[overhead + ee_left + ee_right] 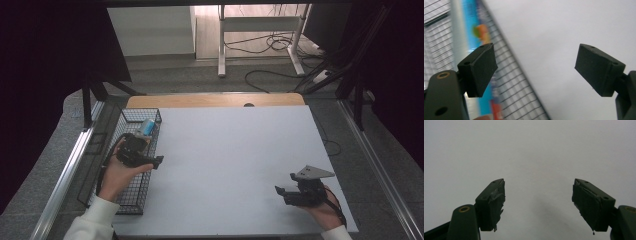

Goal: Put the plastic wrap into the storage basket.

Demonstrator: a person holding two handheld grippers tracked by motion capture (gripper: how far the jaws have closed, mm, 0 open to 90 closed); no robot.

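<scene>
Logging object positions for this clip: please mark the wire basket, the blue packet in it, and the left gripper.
wire basket [131,202], high view, on its near mesh floor.
blue packet [148,126], high view, on its blue wrapper.
left gripper [535,70], left gripper view, midway between its open fingertips.

Nothing readable anywhere, honestly. The only thing with any print on it was the blue-and-silver cylindrical can [148,126] lying in the black wire mesh basket [131,200] at the table's left edge. In the left gripper view that can [480,32] showed a bright blue label with an orange-and-green blob, maybe a fruit picture, and a red patch lower down, but it was too blurred to make out a single letter or brand. The plain white tabletop [240,160] carried no markings, and no numbers or signs showed on anything else.
</scene>
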